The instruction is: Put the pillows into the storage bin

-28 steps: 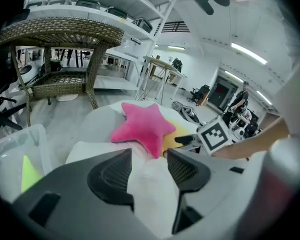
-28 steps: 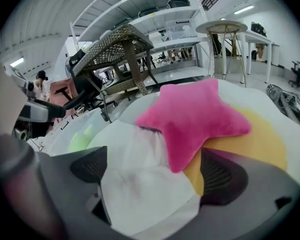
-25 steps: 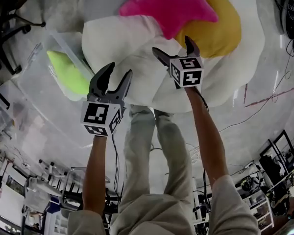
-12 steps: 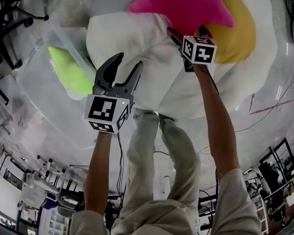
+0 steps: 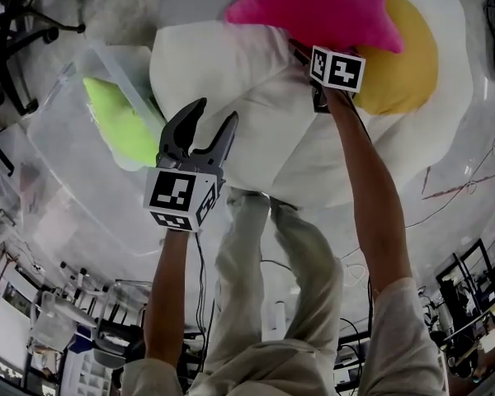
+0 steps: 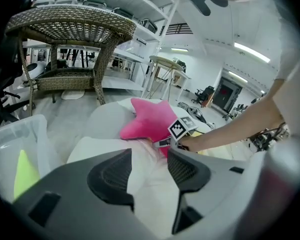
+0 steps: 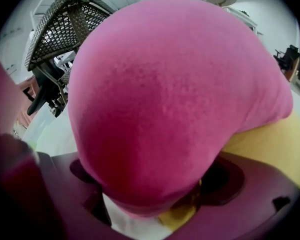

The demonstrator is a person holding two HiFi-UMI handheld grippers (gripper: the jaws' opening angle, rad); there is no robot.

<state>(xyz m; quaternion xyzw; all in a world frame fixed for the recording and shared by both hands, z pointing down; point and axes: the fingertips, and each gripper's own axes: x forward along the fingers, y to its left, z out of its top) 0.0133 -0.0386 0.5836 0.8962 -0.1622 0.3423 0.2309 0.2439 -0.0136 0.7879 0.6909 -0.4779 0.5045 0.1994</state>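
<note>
A pink star pillow (image 5: 313, 7) lies on a big fried-egg pillow (image 5: 231, 81), against its yellow yolk (image 5: 408, 56). My right gripper (image 5: 313, 49) reaches up to the star's lower point. In the right gripper view that pink point (image 7: 175, 99) fills the space between the jaws of the right gripper (image 7: 155, 184), which stand wide and open around it. My left gripper (image 5: 210, 126) hovers open over the egg pillow's white edge with nothing in it (image 6: 150, 169). A clear storage bin (image 5: 66, 151) at the left holds a lime green pillow (image 5: 115, 118).
A wicker table (image 6: 70, 34) stands behind the pillows, with shelving beyond it. Cables (image 5: 462, 180) run over the floor at the right. An office chair base (image 5: 16, 48) stands near the bin's far left. The person's legs (image 5: 272, 287) are below the egg pillow.
My right gripper has moved forward to the pink star, so the star's point now lies between its jaws. The left gripper has barely shifted and stays open.
</note>
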